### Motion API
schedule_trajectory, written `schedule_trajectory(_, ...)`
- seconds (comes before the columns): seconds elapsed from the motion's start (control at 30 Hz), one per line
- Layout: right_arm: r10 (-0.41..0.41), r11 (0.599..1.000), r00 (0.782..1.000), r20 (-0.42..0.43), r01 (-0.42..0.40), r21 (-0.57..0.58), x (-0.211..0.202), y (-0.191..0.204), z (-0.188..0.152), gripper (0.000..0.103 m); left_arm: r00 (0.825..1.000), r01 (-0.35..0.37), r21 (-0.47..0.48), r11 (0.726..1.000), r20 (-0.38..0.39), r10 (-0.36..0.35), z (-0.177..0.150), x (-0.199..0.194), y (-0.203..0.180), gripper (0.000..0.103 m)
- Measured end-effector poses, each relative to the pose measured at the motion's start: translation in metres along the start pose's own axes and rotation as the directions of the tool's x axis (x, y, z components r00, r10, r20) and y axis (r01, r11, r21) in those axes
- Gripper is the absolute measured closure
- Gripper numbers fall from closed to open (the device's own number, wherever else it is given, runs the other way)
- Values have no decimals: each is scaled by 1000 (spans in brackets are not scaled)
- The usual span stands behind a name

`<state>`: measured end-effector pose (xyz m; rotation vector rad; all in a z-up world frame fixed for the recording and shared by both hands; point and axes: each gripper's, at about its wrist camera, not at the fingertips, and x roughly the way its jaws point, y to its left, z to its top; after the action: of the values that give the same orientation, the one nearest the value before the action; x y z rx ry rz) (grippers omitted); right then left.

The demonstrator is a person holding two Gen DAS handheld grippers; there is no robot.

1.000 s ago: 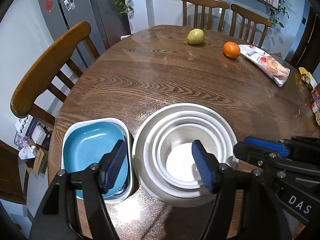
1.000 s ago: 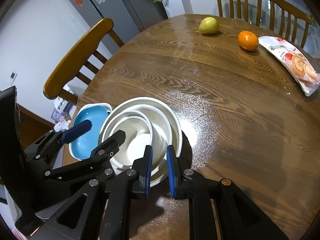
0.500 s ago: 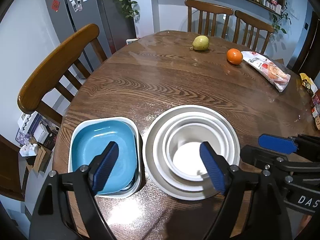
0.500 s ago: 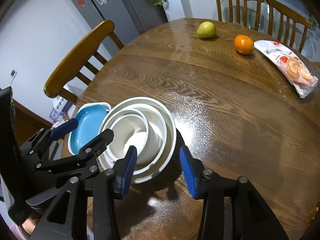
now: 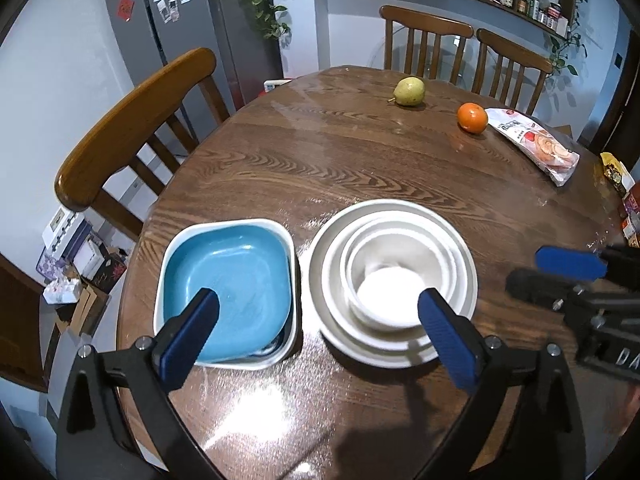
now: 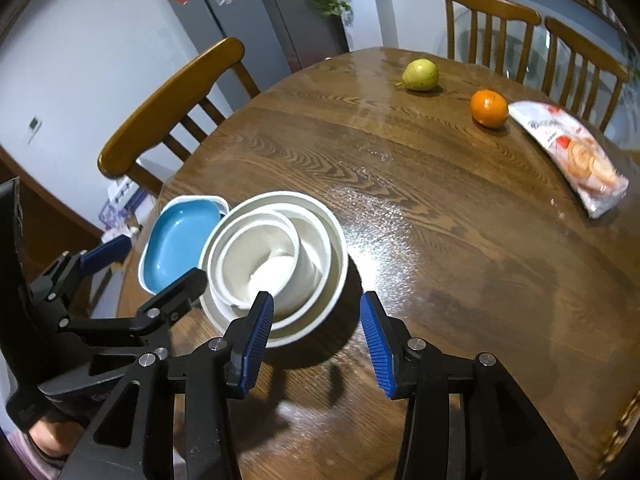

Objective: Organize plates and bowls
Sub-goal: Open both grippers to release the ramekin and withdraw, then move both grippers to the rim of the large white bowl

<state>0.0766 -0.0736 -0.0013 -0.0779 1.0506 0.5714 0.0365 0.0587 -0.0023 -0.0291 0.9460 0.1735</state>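
A stack of nested white round bowls sits near the front edge of the round wooden table; it also shows in the right wrist view. Left of it, touching or nearly so, a blue square dish rests inside a white square dish, also seen in the right wrist view. My left gripper is open and empty, raised above and in front of both stacks. My right gripper is open and empty, just in front of the white stack's right side.
A pear, an orange and a snack bag lie at the far side. More packets sit at the right edge. Wooden chairs stand at the left and behind the table.
My right gripper has opened from shut and drawn back from the white stack. My left gripper has opened wider and pulled up and back. The bowls have not moved.
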Motion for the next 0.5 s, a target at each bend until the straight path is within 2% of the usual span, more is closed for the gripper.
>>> schedule_trajectory(0.2, -8, 998, 1000, 2, 8, -66, -13, -3, 4, 57, 1000, 7, -45, 999, -17, -7, -7, -6, 9, 3)
schedule_trajectory(0.5, 5, 996, 1000, -21, -7, -89, -9, -12, 8, 57, 998, 6, -78, 997, -56, -10, -20, -2, 15, 4)
